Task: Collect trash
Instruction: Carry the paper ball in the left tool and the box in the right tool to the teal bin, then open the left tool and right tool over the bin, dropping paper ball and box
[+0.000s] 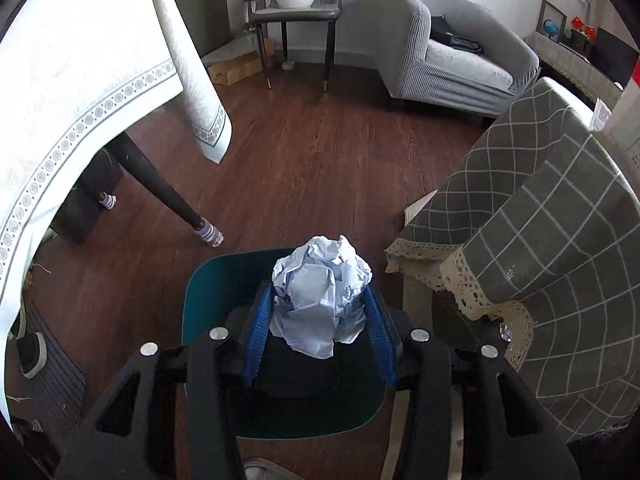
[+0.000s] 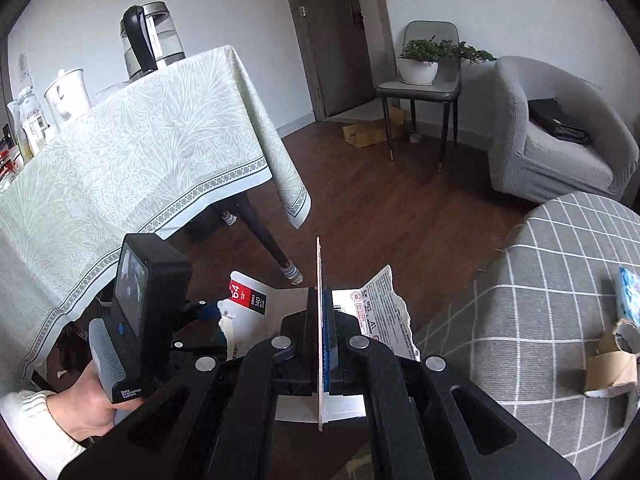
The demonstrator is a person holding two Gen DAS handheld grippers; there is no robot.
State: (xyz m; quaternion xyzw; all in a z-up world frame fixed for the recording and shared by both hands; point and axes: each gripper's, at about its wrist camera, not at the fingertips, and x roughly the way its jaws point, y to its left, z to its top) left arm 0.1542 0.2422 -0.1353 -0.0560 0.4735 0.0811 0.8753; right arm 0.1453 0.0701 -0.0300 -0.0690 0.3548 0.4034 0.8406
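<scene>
Black linkage fills the bottom of both views. At lower centre of the left view, the left gripper (image 1: 320,300) pinches a crumpled paper ball (image 1: 322,292) between its blue pads, above a dark green bin (image 1: 208,300) on the wooden floor (image 1: 320,160). At lower centre of the right view, the right gripper (image 2: 322,312) is pressed together on a torn cardboard package (image 2: 384,312), held edge-on. A hand (image 2: 86,404) at lower left grips the other device. Another cardboard scrap (image 2: 612,360) lies on the checked cloth (image 2: 540,280) at right.
</scene>
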